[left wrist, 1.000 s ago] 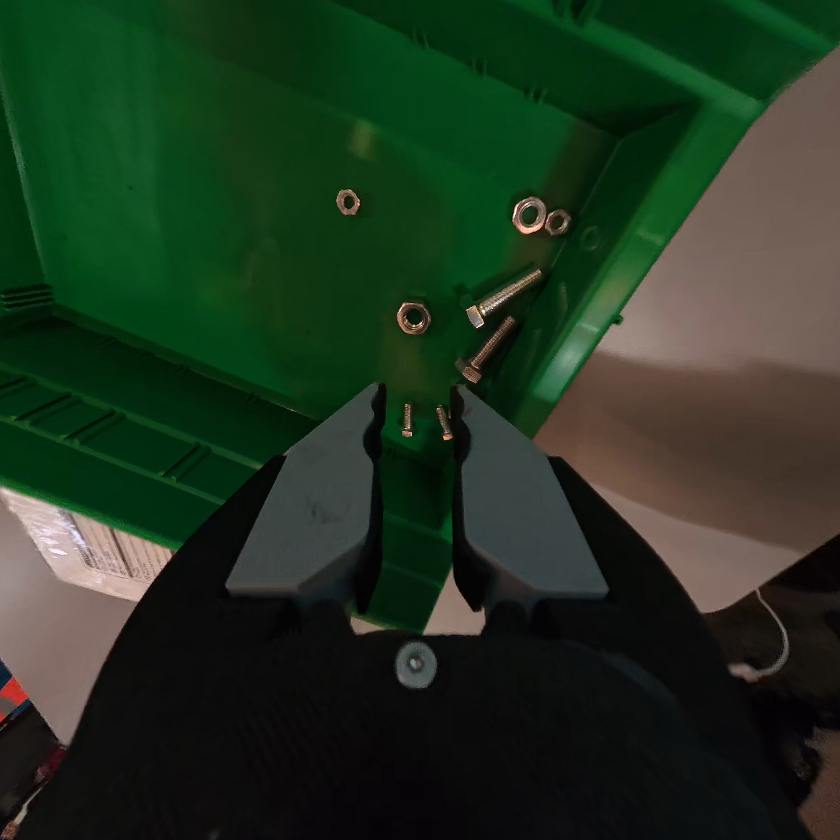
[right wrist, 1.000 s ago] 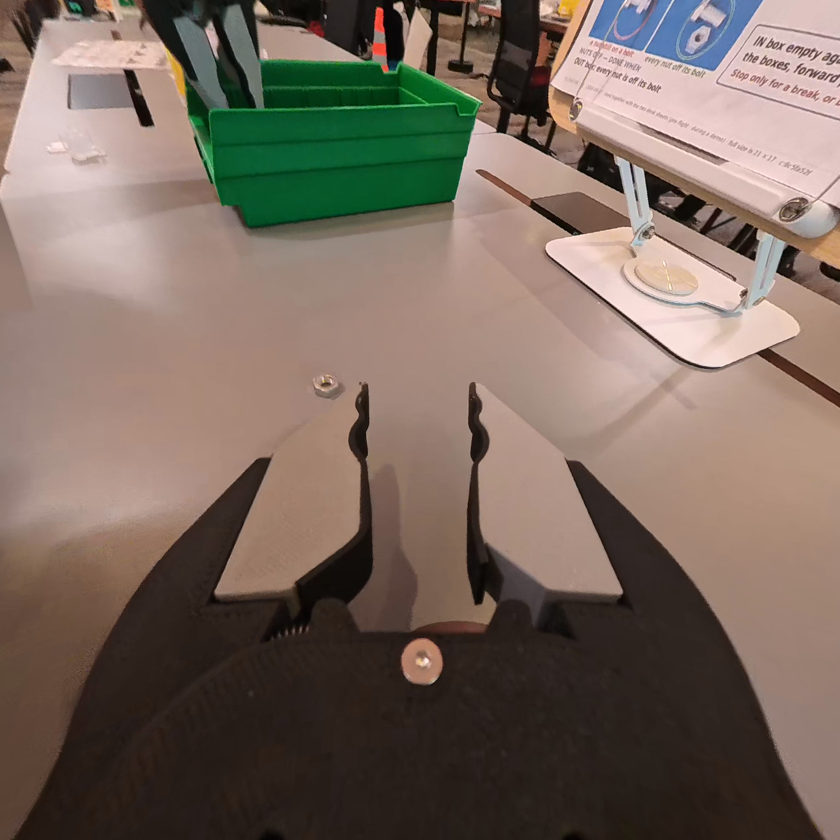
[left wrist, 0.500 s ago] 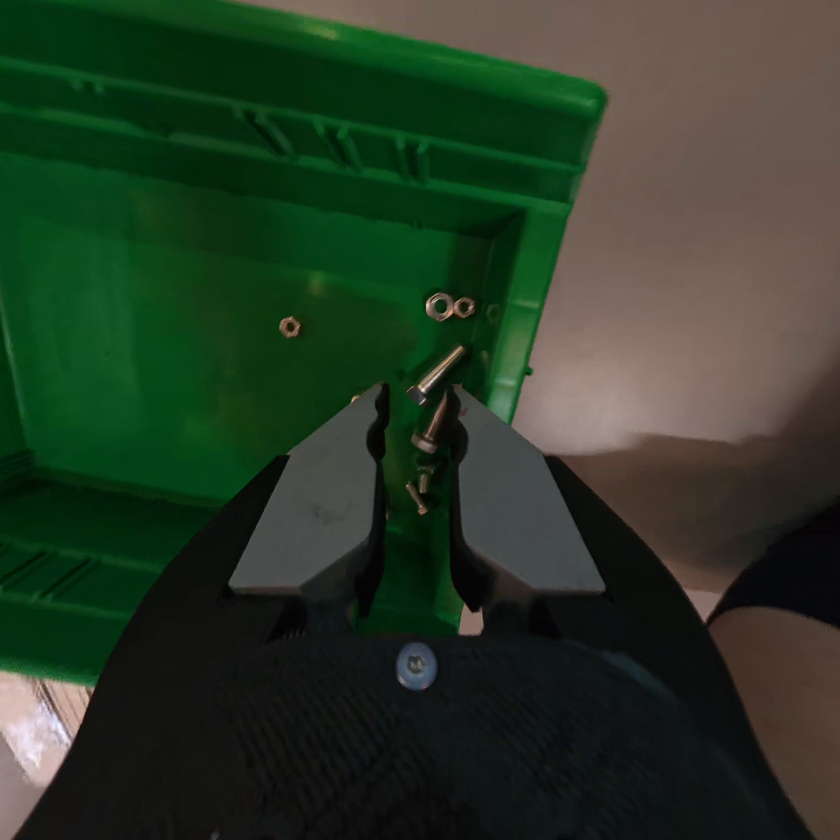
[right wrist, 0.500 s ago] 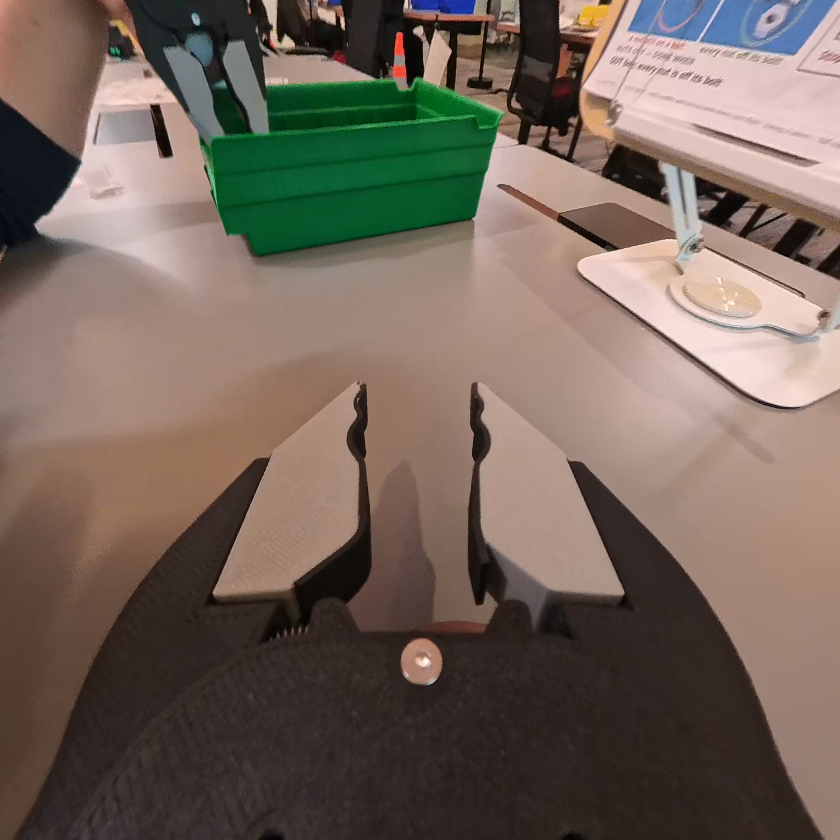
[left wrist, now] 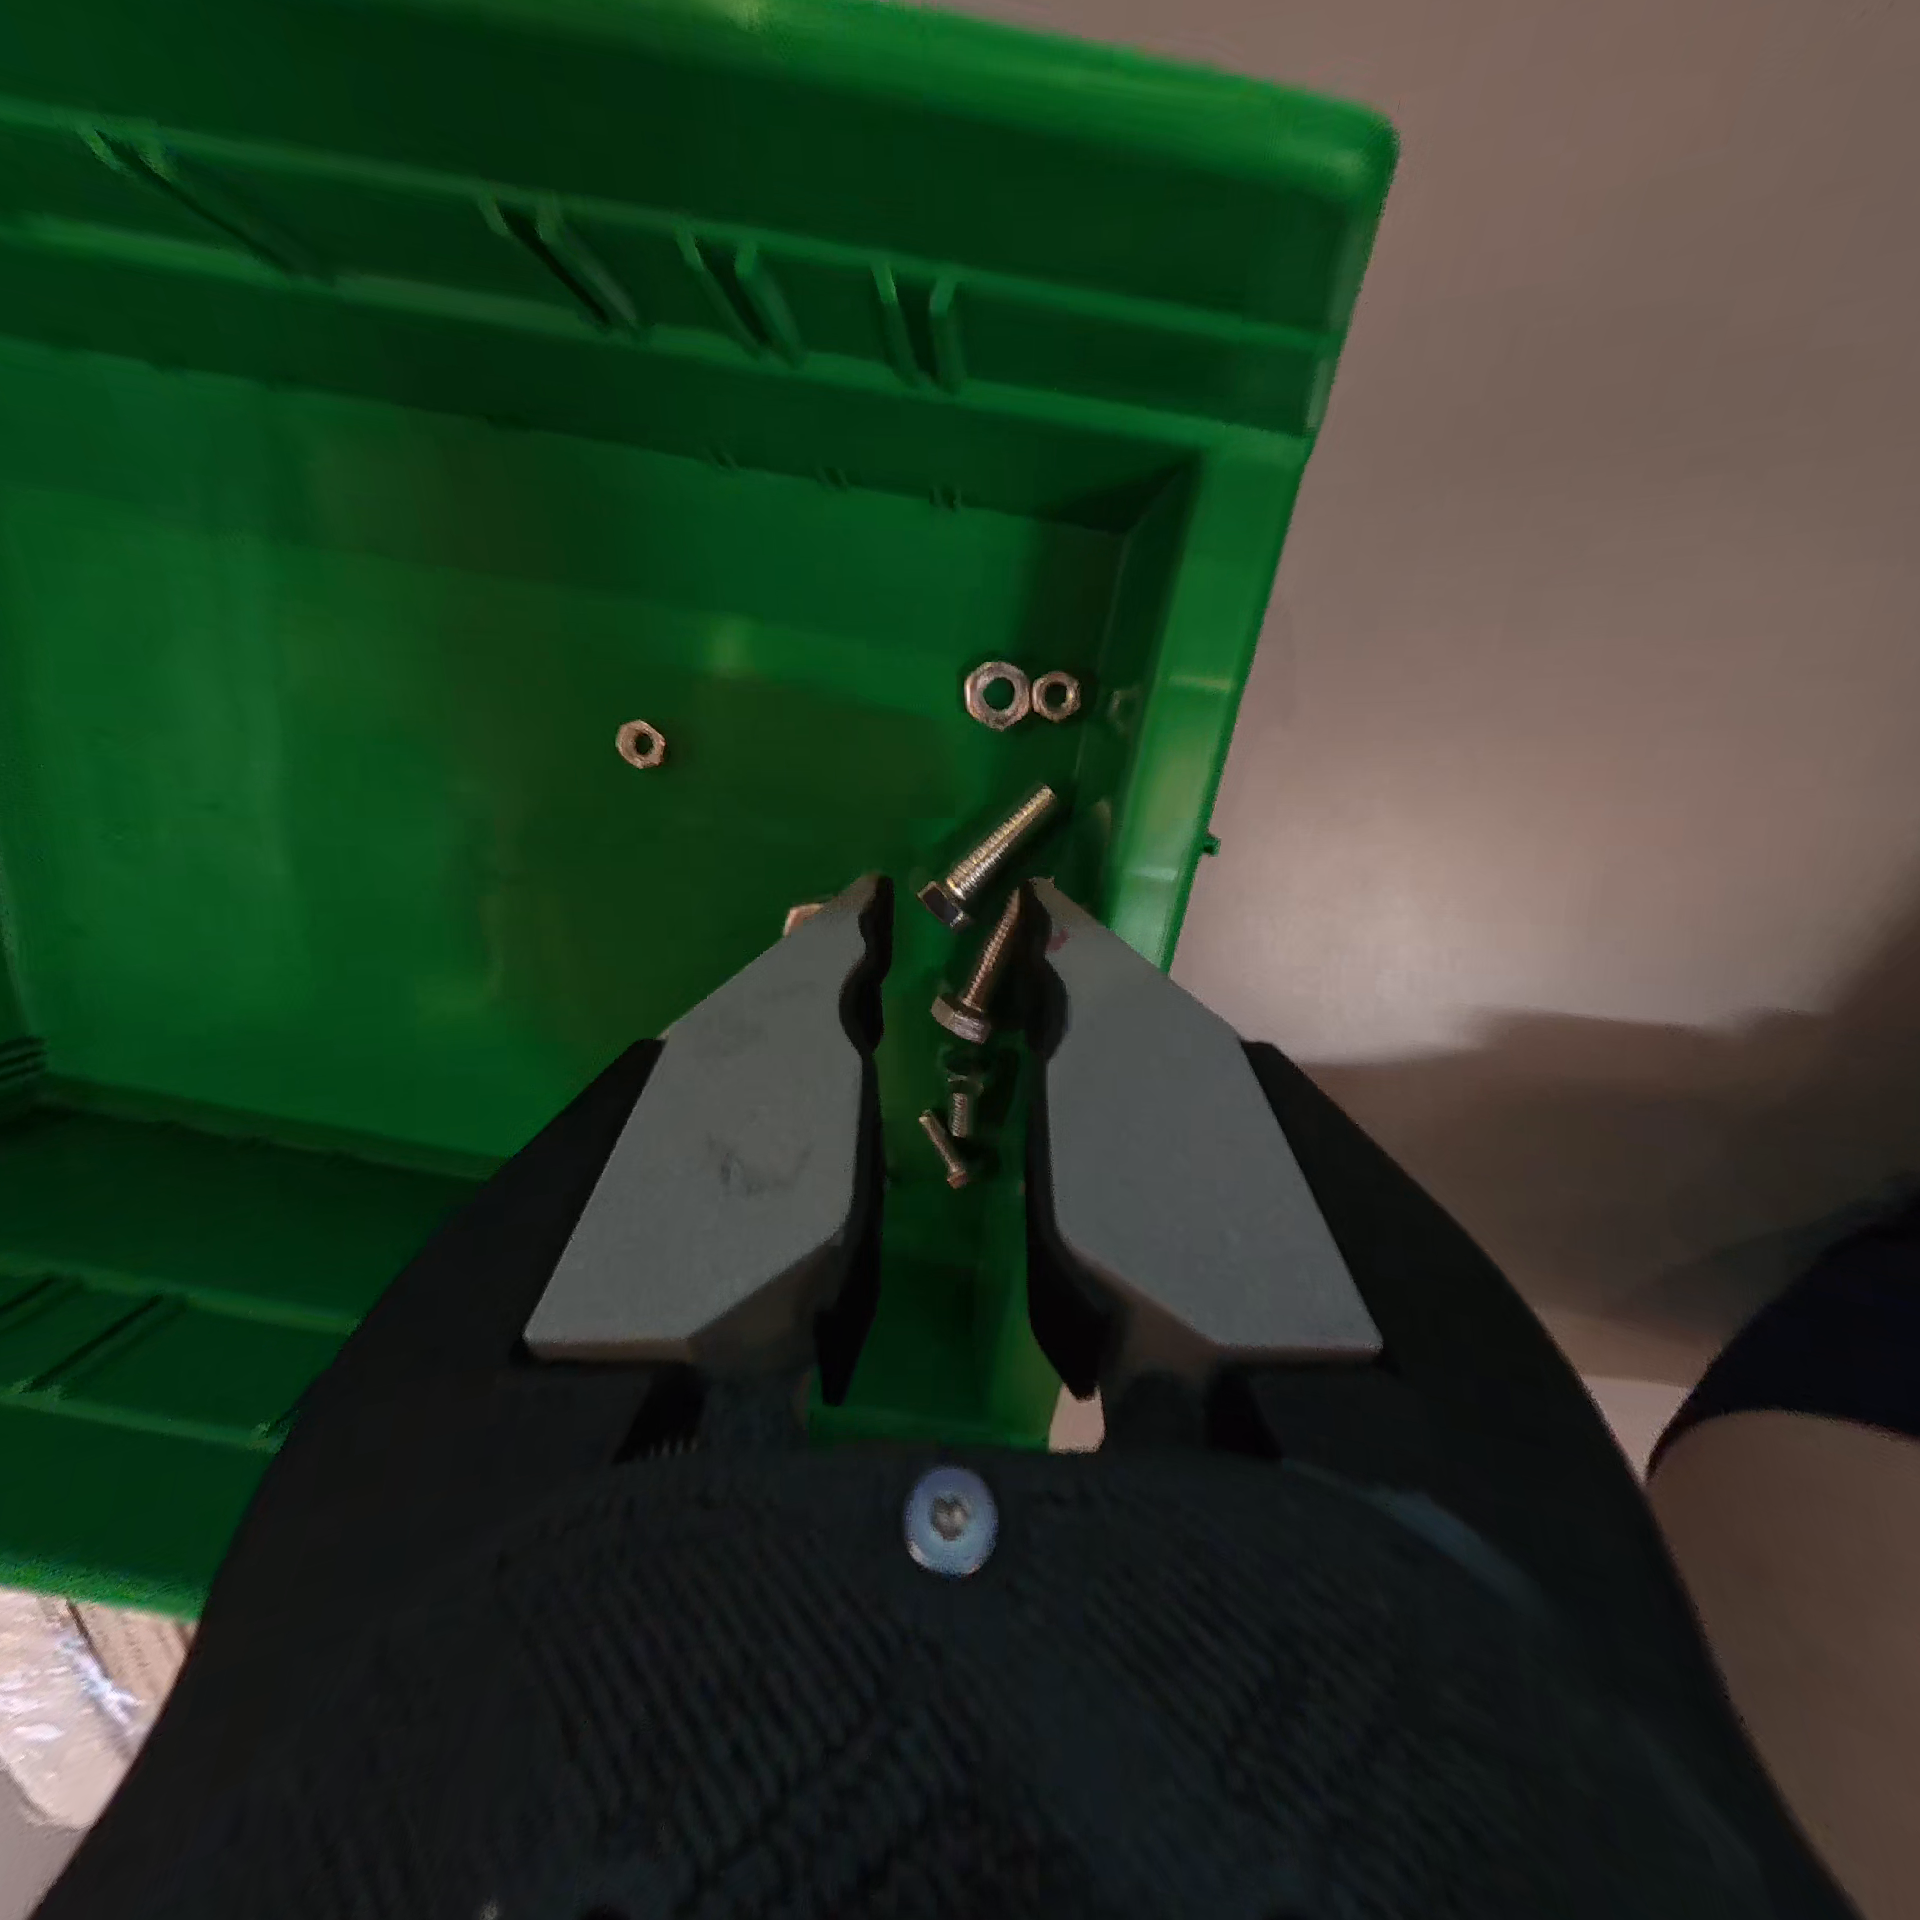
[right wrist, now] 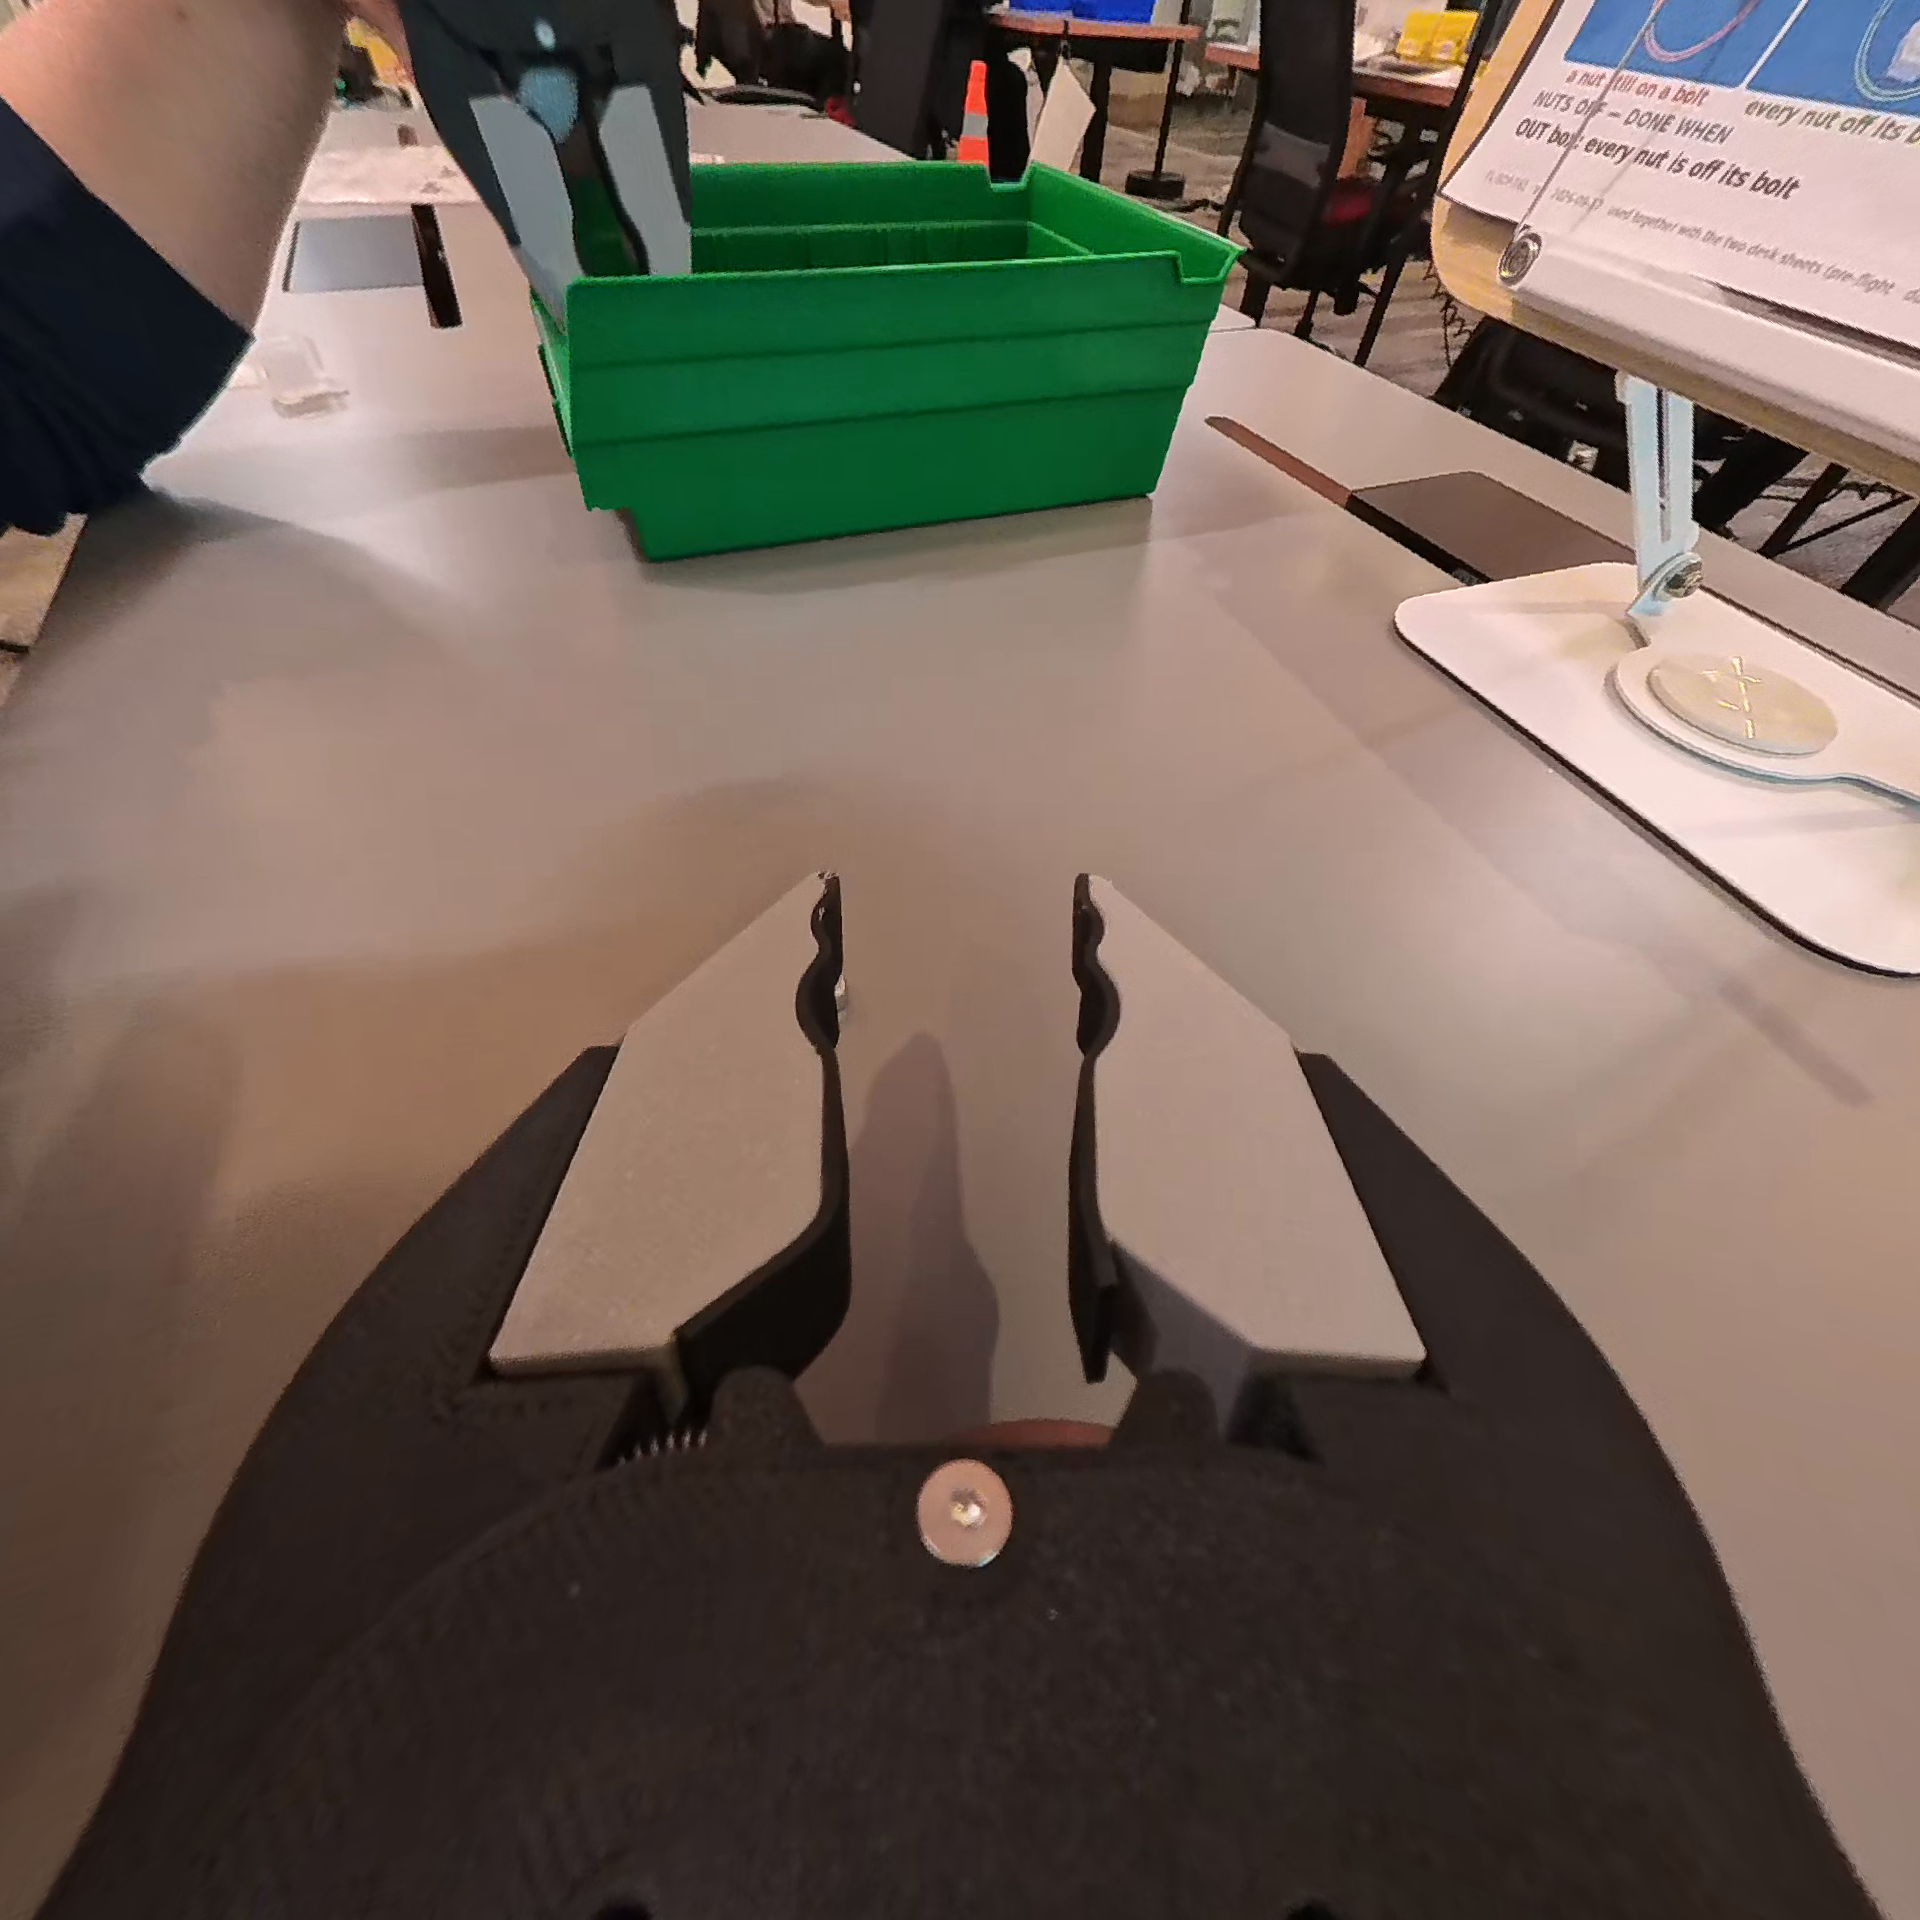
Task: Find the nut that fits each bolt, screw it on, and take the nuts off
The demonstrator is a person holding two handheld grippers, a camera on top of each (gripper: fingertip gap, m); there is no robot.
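Landmark: green bin [left wrist: 520,831] on the bench [right wrist: 935,675].
Change: left gripper [left wrist: 956,914] has come down into the bin's right corner, its fingers narrowed but pressing nothing.
Bolt [left wrist: 982,982]: between those fingers, apparently touching the right one; the view is blurred.
Other hardware: larger bolt [left wrist: 997,852] just beyond; nuts [left wrist: 1018,694] farther in.
Right gripper [right wrist: 956,904]: fingers wide, over the bench well short of the bin.
Meaning: pick-up imminent, no matching yet.

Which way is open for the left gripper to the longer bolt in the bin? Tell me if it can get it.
Probably yes. The left gripper hangs open above the green bin, and the longer bolt lies loose just past its fingertips. The bin wall close by may crowd the right finger.
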